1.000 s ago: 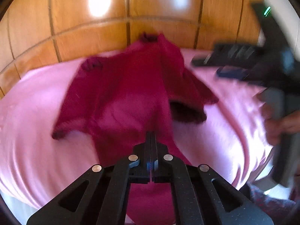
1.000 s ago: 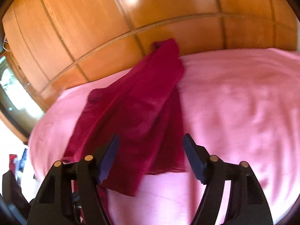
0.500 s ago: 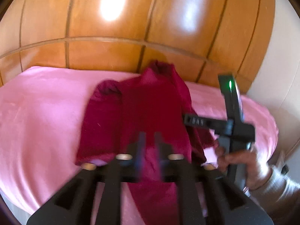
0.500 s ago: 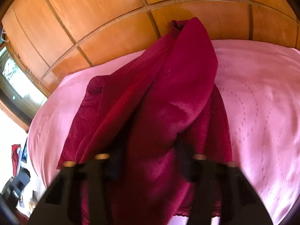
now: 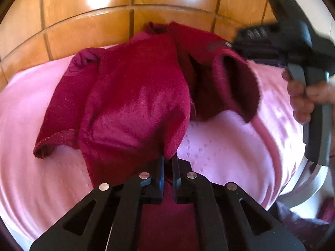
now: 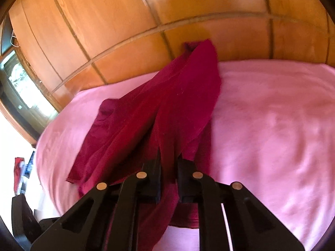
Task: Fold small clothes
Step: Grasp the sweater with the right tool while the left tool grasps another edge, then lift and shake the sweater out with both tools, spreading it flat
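My left gripper (image 5: 168,163) is clamped on the near edge of the dark red garment (image 5: 129,96), cloth pinched between the nearly closed jaws and running down under them. My right gripper (image 6: 168,167) is clenched on the same garment (image 6: 167,113), a fold of fabric squeezed in its jaws and hanging below them. In the left wrist view the right gripper (image 5: 228,45) shows at upper right, blurred, biting a raised flap of the cloth, with my right hand (image 5: 303,96) wrapped round its grey handle.

Garment: deep crimson, soft knit-looking, small top. One short sleeve with stitched hem lies to the left on the sheet; another bunched lump sits at upper left. The right part is lifted into a hollow, open fold off the bed. The far end reaches the wooden panels. From the right wrist view it looks pulled into long diagonal folds toward the jaws.

It lies on a pink bed sheet (image 5: 226,146) with a faint dotted pattern, mid-bed. Glossy orange wooden panelling (image 6: 117,21) stands behind. A window (image 6: 23,87) shows at far left.
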